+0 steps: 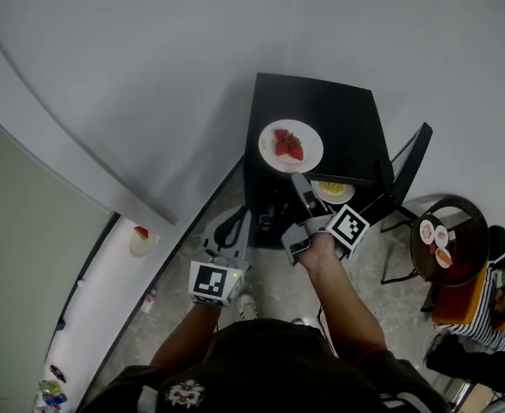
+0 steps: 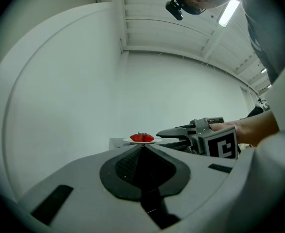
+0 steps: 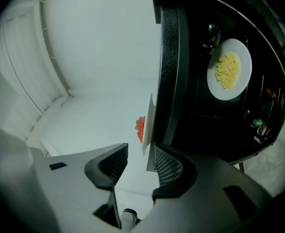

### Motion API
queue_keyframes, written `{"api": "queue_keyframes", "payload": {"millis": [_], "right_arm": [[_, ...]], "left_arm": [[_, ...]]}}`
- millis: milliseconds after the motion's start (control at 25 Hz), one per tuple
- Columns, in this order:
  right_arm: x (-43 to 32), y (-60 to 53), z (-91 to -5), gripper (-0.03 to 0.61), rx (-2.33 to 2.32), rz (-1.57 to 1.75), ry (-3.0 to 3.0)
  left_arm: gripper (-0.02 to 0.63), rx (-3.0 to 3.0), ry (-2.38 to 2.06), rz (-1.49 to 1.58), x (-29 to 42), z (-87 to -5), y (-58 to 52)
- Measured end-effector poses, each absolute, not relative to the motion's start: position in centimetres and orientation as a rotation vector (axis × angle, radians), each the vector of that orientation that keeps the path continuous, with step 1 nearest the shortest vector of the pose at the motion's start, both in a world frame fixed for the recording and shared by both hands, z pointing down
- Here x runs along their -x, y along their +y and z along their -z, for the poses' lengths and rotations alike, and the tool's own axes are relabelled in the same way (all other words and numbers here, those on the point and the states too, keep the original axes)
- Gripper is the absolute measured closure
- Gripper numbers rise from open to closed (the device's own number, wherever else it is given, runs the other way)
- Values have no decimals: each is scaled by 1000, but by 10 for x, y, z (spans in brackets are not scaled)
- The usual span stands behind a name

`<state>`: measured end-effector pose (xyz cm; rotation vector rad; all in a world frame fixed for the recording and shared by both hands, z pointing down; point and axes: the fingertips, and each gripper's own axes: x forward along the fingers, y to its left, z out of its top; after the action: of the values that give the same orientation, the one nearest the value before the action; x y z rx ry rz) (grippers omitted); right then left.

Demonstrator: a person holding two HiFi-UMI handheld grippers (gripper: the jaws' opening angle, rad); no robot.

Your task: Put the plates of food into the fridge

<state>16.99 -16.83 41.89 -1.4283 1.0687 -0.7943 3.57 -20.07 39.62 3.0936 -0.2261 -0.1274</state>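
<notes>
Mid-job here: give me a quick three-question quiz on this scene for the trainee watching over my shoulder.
1. True or false: the plate of strawberries sits on top of the black table.
2. What lies on the plate on the lower shelf? A) strawberries B) yellow food C) sliced bread
3. Fill in: the jaws of the right gripper stand ___, with the strawberry plate's rim at their tips.
Key: 1 true; 2 B; 3 apart.
</notes>
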Motion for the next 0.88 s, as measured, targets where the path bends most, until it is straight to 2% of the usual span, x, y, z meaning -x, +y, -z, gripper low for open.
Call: {"api": "queue_keyframes", "payload": {"millis": [320,640,880], "right_arm": [[-174,-174,-416,404,1368,812,1029],[-175,-174,-424,483,1334,848,985],[-174,-174,-419,491,1330,839,985]], "left_arm": [[592,-3089,-249,114,-27,-401,-208],[592,-3085,-249,103,-24,-406,-210],[592,-3082,-254,87,-20,-412,-212]]}}
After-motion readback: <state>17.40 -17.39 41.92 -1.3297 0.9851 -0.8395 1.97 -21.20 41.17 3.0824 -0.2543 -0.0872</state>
